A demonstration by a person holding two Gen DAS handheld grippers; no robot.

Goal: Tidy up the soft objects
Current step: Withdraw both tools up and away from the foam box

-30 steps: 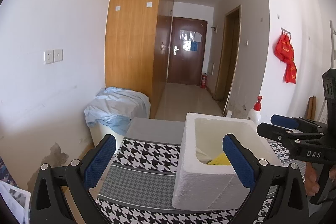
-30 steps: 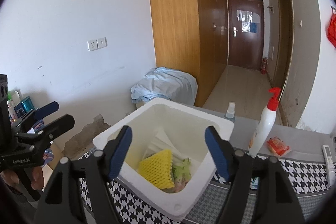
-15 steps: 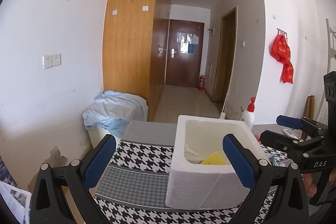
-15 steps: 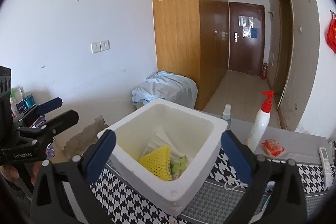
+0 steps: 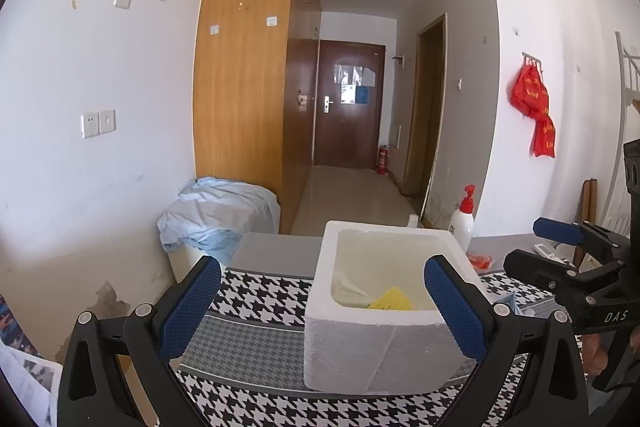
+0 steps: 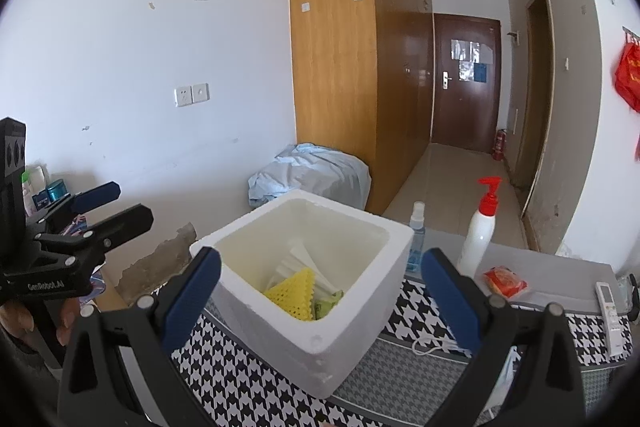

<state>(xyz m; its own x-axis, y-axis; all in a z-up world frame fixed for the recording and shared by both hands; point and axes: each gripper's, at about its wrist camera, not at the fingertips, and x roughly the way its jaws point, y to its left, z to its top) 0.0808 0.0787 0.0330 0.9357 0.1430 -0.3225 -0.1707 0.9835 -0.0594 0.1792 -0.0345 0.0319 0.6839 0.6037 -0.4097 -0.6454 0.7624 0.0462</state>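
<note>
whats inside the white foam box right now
Inside the foam box: a yellow foam net, white foam sheets and something green. Whatever lies beneath them is covered.

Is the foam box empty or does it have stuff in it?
Not empty. The foam box is open-topped, and the right wrist view shows a yellow mesh sleeve, white foam pieces and something green at the bottom.

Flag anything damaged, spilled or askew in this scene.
No spills. The foam box has small dents on its near corner and sits angled to the houndstooth cloth. Wall plaster low behind the table is flaked to bare patches. A white cable lies loose beside the box.
</note>
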